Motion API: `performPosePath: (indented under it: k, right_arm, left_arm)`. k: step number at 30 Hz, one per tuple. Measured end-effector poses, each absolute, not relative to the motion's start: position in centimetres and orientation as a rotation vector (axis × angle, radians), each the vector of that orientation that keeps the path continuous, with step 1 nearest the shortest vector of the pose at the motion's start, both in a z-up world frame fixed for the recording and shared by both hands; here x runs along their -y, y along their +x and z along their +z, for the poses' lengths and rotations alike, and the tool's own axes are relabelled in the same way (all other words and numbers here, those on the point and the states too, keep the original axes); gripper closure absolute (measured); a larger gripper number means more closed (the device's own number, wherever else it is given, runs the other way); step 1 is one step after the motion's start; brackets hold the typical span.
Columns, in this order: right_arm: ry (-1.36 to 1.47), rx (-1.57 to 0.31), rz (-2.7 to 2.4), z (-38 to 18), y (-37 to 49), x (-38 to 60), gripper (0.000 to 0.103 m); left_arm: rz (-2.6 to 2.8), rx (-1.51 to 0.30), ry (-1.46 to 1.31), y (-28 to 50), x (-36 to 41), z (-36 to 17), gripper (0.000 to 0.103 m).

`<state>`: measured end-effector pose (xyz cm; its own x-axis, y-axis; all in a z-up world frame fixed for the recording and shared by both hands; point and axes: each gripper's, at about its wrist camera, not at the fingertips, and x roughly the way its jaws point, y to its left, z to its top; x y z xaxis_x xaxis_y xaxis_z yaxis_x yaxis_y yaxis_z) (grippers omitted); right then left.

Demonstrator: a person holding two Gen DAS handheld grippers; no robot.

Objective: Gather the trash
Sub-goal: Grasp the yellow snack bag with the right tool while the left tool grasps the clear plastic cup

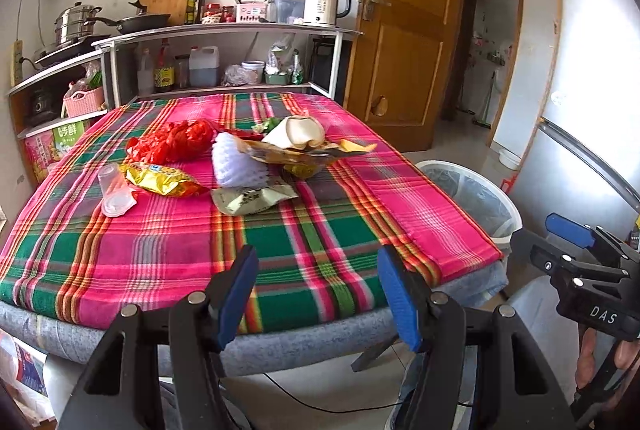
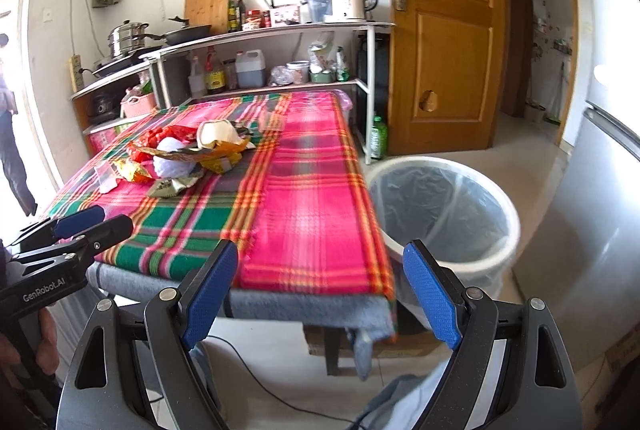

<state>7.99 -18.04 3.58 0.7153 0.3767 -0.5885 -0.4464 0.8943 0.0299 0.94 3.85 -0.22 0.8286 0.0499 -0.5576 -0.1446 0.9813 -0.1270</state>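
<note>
Trash lies in a pile on the plaid-covered table (image 1: 320,250): a red plastic bag (image 1: 172,140), a clear plastic cup (image 1: 114,190) on its side, a yellow snack wrapper (image 1: 164,180), a white foam net (image 1: 236,162), a green-grey packet (image 1: 252,200), a torn paper bag (image 1: 304,150) and a coconut shell (image 1: 300,132). The pile also shows in the right wrist view (image 2: 188,150). My left gripper (image 1: 318,290) is open and empty over the table's near edge. My right gripper (image 2: 320,290) is open and empty at the table's near right corner, beside the white lined trash bin (image 2: 444,210).
The bin (image 1: 472,198) stands on the floor right of the table. Shelves (image 1: 224,30) with pots, bottles and a kettle stand behind the table. A wooden door (image 2: 444,30) and a fridge (image 2: 600,190) are to the right. A cable (image 2: 280,398) lies on the floor.
</note>
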Motion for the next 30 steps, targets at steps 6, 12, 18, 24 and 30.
performPosePath:
  k: [6,12,18,24,30]
  right_arm:
    - [-0.147,-0.616,0.52,3.7,9.6,15.1,0.018]
    - [-0.151,-0.616,0.565,4.3,11.8,12.5,0.018]
    - [-0.084,-0.655,0.611,5.0,14.6,10.7,0.018]
    - [0.001,-0.743,0.648,4.8,17.5,9.1,0.025]
    - [0.027,-0.845,0.681,3.4,19.9,6.9,0.04]
  left_arm:
    - [0.172,-0.585,-0.182,1.8,-6.8,-0.3,0.039]
    - [0.269,-0.571,-0.188,2.6,-10.4,-0.1,0.039]
    - [0.366,-0.551,-0.203,3.4,-14.4,0.1,0.039]
    - [0.429,-0.55,-0.221,4.2,-17.9,-0.2,0.039]
    - [0.453,-0.569,-0.233,5.2,-20.2,-1.1,0.039]
